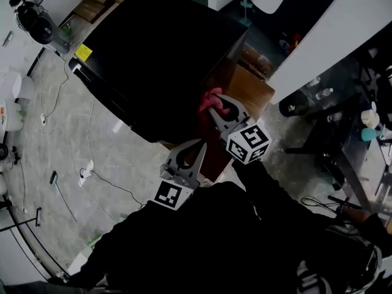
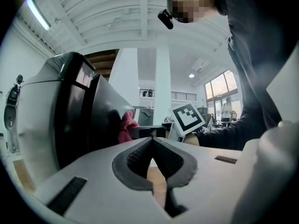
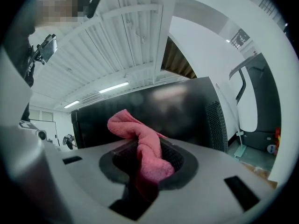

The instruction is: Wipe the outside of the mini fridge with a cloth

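Observation:
The black mini fridge (image 1: pixel 153 60) stands on a wooden stand, seen from above in the head view. My right gripper (image 1: pixel 215 108) is shut on a pink cloth (image 1: pixel 209 100) and holds it against the fridge's near side wall. In the right gripper view the pink cloth (image 3: pixel 142 146) bulges out between the jaws, with the fridge's black side (image 3: pixel 154 111) close behind. My left gripper (image 1: pixel 197 147) hangs lower and nearer to me, jaws shut with nothing between them. The left gripper view shows the fridge (image 2: pixel 79 111) at left and the cloth (image 2: pixel 125 127) beyond.
A wooden stand (image 1: pixel 251 87) shows under and to the right of the fridge. Cables (image 1: pixel 86 167) trail over the grey floor at left. A white counter edge (image 1: pixel 318 35) and a dark cart with bottles (image 1: pixel 361 115) stand at right.

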`<state>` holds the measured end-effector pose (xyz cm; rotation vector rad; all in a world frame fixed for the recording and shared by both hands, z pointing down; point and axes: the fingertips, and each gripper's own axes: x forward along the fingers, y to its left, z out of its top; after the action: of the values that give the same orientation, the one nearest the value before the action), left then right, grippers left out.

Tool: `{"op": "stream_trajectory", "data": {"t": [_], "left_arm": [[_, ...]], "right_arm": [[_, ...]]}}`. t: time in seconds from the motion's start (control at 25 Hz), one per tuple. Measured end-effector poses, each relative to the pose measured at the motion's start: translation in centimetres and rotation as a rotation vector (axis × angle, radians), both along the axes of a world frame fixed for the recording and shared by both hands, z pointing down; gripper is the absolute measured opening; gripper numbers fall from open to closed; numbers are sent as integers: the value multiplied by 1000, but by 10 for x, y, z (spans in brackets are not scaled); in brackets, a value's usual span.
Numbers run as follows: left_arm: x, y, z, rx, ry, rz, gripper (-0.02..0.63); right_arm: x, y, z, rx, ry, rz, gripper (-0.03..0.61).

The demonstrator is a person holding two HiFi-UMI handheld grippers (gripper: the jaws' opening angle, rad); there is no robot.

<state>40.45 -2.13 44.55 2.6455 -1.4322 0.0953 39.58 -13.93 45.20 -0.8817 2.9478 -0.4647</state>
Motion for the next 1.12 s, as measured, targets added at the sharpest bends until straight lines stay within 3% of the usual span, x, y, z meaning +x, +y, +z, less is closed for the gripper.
{"op": "stream_trajectory", "data": {"t": [0.12, 0.4, 0.88, 1.0, 1.12], "left_arm": [[6, -7, 1, 3, -2, -27, 6], [18, -17, -3, 21, -18, -60, 6], [27, -23, 2, 3, -38, -78, 6], [22, -25, -1, 37, -41, -76, 6], [16, -17, 0, 36, -40, -73, 6]], "right_arm": [[5, -13, 1, 11, 29, -28, 114], [36, -70, 11, 7, 60, 28, 105], [94, -165, 30, 13, 160, 231, 97], [104, -162, 17, 43, 99, 241, 97], [104, -125, 7, 87, 25, 155, 97]]}}
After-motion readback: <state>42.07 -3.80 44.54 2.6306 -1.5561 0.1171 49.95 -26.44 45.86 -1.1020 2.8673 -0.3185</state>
